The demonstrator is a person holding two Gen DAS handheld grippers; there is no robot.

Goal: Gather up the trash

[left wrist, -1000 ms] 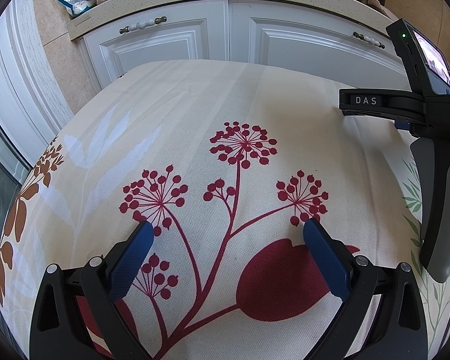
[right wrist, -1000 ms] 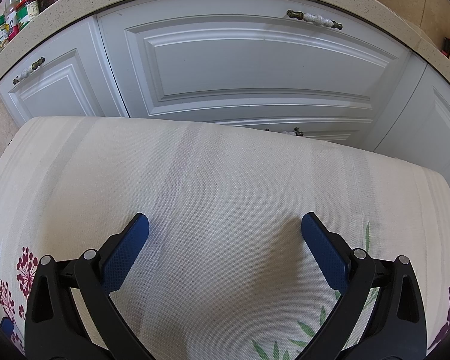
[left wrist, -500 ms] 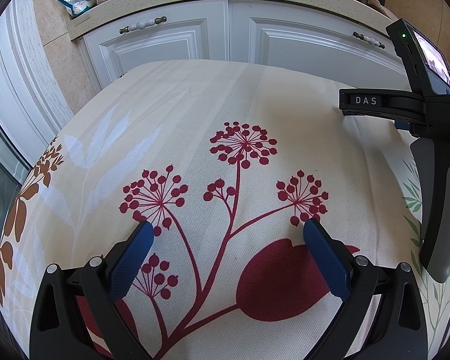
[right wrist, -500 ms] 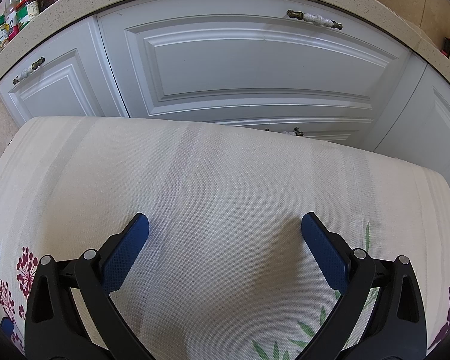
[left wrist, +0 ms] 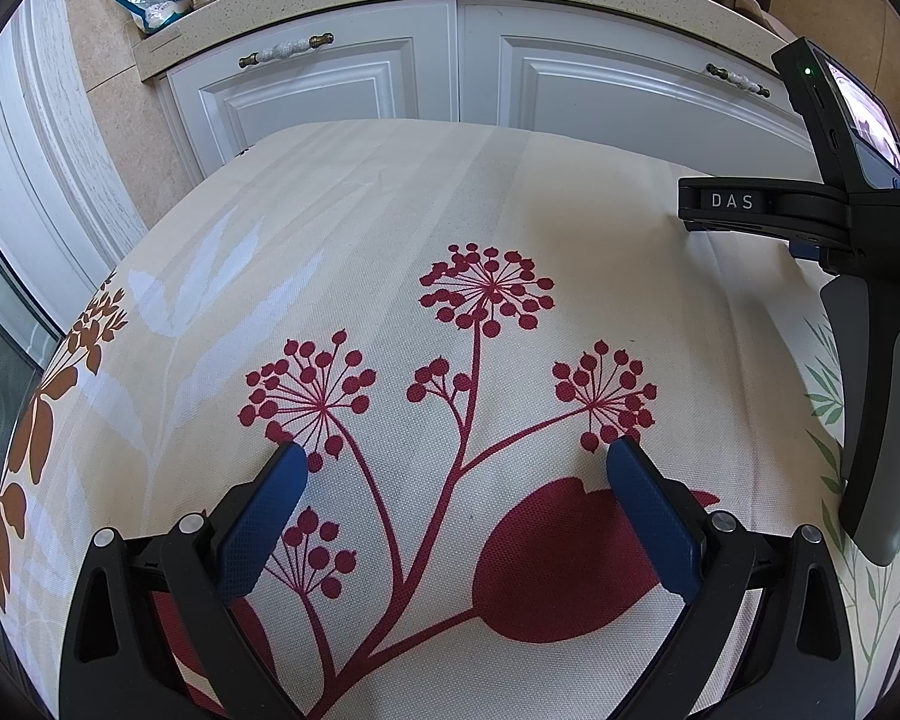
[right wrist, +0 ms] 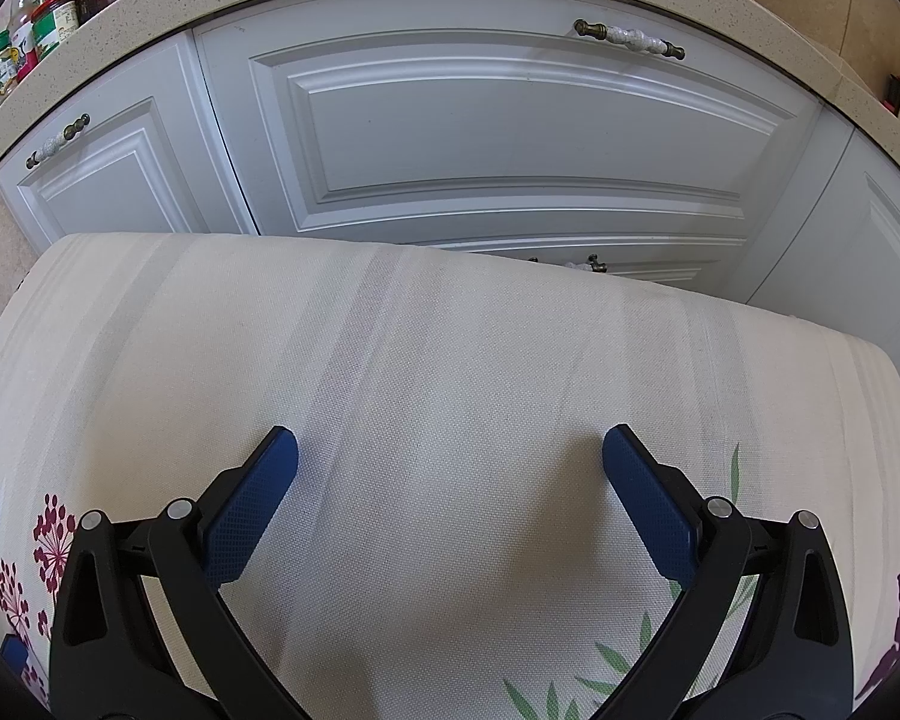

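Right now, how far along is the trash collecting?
Nothing looks done. The left hand-held gripper and the right hand-held gripper are both open and empty above the flowered tablecloth. No trash shows in either view, so finding and picking it up remains.

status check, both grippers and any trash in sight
Left gripper open, empty. Right gripper open, empty. No trash visible on the floral tablecloth. Nothing in the way.
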